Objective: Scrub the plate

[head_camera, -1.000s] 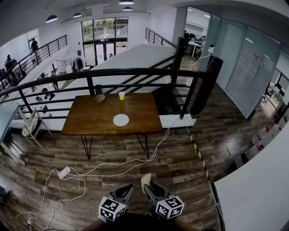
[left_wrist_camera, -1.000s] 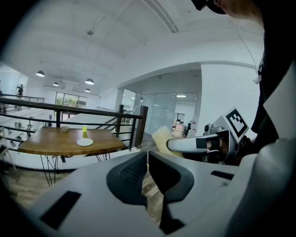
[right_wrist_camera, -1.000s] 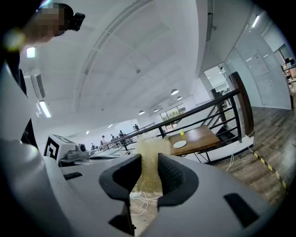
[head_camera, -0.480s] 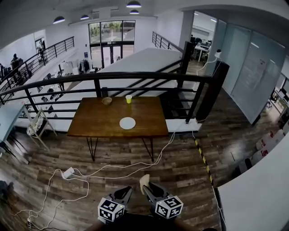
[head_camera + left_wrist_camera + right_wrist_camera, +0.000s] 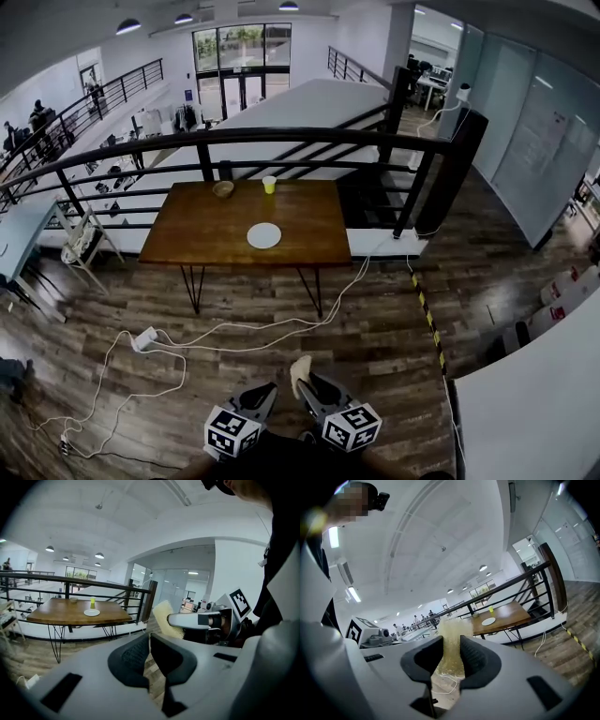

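Note:
A white plate [image 5: 263, 235] lies in the middle of a brown wooden table [image 5: 187, 242] some way ahead of me; it also shows small as the plate [image 5: 92, 613] in the left gripper view and the plate [image 5: 488, 621] in the right gripper view. My right gripper [image 5: 302, 382] is shut on a pale yellow sponge [image 5: 453, 645], which sticks up between its pads; the sponge [image 5: 166, 619] is seen from the side in the left gripper view. My left gripper [image 5: 266, 394] is shut with nothing in it. Both hang low over the floor, far from the table.
A yellow cup [image 5: 269, 185] and a small bowl [image 5: 223, 189] stand at the table's far edge. A black railing [image 5: 281, 141] runs behind the table. White cables [image 5: 234, 333] and a power strip [image 5: 143, 339] lie on the wooden floor between me and the table. A white surface [image 5: 525, 394] is at the right.
The view has shifted: the table and plate sit a little closer and more central in the head view. Both grippers keep their grip and their place at the bottom of the view.

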Tool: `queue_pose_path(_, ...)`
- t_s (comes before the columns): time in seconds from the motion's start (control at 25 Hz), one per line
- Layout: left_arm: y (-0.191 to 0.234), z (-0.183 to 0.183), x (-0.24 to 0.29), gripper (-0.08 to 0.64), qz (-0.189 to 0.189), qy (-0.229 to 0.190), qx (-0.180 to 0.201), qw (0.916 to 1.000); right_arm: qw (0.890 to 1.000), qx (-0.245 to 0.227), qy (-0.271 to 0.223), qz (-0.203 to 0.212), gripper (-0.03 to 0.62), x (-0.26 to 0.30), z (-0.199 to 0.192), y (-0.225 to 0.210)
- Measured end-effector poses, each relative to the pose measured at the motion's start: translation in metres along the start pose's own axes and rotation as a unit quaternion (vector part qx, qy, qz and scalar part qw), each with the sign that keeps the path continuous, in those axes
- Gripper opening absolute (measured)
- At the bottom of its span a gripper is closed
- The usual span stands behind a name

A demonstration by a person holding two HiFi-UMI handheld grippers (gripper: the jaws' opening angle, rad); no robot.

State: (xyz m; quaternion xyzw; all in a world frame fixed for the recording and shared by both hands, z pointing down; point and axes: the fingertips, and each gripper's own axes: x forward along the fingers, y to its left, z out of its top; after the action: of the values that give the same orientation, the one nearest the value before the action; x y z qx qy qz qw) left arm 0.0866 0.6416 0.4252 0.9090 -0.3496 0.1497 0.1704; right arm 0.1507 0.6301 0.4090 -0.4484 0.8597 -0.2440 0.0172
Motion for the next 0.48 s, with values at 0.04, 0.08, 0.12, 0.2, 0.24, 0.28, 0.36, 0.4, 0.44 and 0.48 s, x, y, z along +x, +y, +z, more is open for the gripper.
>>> queue_pose_path(0.04, -0.001, -0.002, 0.002, 0.025, 0.001, 0.005, -0.007, 1.0000, 1.000, 0.007, 0.007, 0.002, 0.120, 0.000, -0.002, -0.004)
queue_pose_path(0.08, 0.000, -0.004, 0.003, 0.025, 0.005, 0.011, -0.015, 0.9998, 1.000, 0.014, 0.012, 0.003, 0.120, 0.000, -0.002, -0.007)
queue_pose_path(0.12, 0.004, -0.005, 0.004, 0.025, 0.010, 0.017, -0.023, 0.9995, 1.000, 0.020, 0.016, 0.003, 0.120, 0.001, -0.002, -0.009)
queue_pose_path(0.2, 0.011, -0.005, 0.008, 0.025, 0.015, 0.025, -0.030, 0.9991, 1.000, 0.023, 0.019, -0.004, 0.120, 0.004, 0.001, -0.014)
queue_pose_path(0.24, 0.015, -0.003, 0.013, 0.025, 0.012, 0.026, -0.029, 0.9991, 0.999, 0.022, 0.021, -0.010, 0.120, 0.007, 0.002, -0.017)
queue_pose_path(0.28, 0.018, 0.000, 0.018, 0.025, 0.007, 0.026, -0.028, 0.9993, 0.999, 0.021, 0.024, -0.015, 0.120, 0.012, 0.003, -0.021)
queue_pose_path(0.36, 0.027, 0.007, 0.027, 0.025, -0.006, 0.022, -0.021, 0.9995, 0.999, 0.020, 0.030, -0.025, 0.120, 0.026, 0.005, -0.027)
queue_pose_path(0.4, 0.034, 0.012, 0.030, 0.025, -0.011, 0.019, -0.017, 0.9996, 0.999, 0.020, 0.032, -0.028, 0.120, 0.035, 0.007, -0.028)
queue_pose_path(0.44, 0.045, 0.017, 0.030, 0.025, -0.014, 0.016, -0.016, 0.9997, 0.999, 0.019, 0.033, -0.031, 0.120, 0.045, 0.009, -0.028)
queue_pose_path(0.48, 0.059, 0.021, 0.029, 0.025, -0.016, 0.012, -0.018, 0.9996, 0.999, 0.019, 0.034, -0.033, 0.120, 0.058, 0.012, -0.027)
